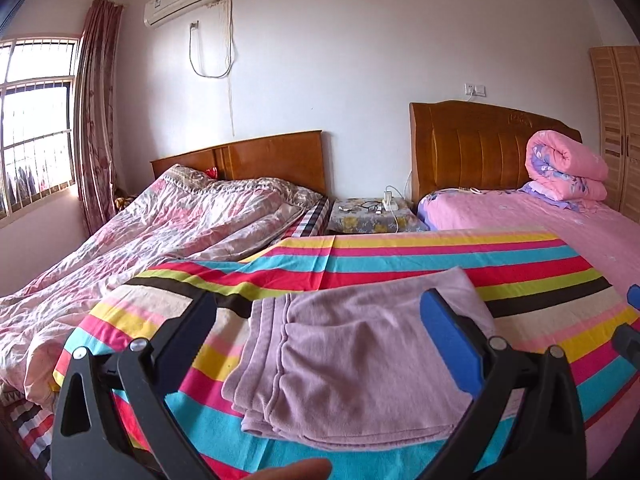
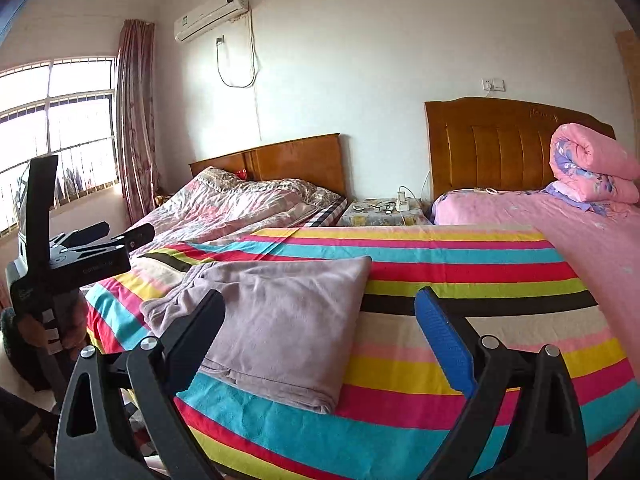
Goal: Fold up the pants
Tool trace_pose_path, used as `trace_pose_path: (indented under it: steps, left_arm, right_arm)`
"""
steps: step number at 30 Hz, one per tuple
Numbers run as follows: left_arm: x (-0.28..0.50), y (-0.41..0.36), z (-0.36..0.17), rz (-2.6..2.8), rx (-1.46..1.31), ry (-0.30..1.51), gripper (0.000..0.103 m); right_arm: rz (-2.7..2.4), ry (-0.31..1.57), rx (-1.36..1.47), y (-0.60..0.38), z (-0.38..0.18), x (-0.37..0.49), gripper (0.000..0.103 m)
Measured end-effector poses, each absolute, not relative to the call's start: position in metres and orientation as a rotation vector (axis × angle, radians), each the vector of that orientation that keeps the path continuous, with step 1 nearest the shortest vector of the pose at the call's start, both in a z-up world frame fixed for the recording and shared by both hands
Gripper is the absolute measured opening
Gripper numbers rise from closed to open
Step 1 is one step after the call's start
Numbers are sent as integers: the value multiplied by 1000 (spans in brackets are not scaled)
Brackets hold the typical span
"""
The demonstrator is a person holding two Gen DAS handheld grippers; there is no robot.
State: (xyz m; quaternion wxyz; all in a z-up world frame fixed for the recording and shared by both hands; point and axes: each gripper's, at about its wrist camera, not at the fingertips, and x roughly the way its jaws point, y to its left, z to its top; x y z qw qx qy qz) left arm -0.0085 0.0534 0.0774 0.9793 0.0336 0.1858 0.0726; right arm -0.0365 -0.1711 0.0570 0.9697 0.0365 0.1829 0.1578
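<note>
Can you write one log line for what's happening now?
pants: folded, on sheet | left claw: open | right claw: open

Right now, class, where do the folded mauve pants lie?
In both wrist views, the folded mauve pants lie on the striped sheet, near its front left edge, ahead of both open grippers.

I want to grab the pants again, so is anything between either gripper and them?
Nothing visible. The pants lie folded on the striped sheet, with the open left gripper right above them and the open right gripper beside them.
</note>
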Motion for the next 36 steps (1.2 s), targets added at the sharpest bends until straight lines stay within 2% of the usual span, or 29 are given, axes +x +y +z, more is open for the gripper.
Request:
trace_pose_path:
  steps: [9,36]
  left_arm:
    - [-23,59,39,148,-32,448,102]
    - [-17,50,22,115,1,499,102]
  right_arm:
    - [364,558,-39,-108,5,-37,92]
    - [318,562,-25,-113,5,-37,92]
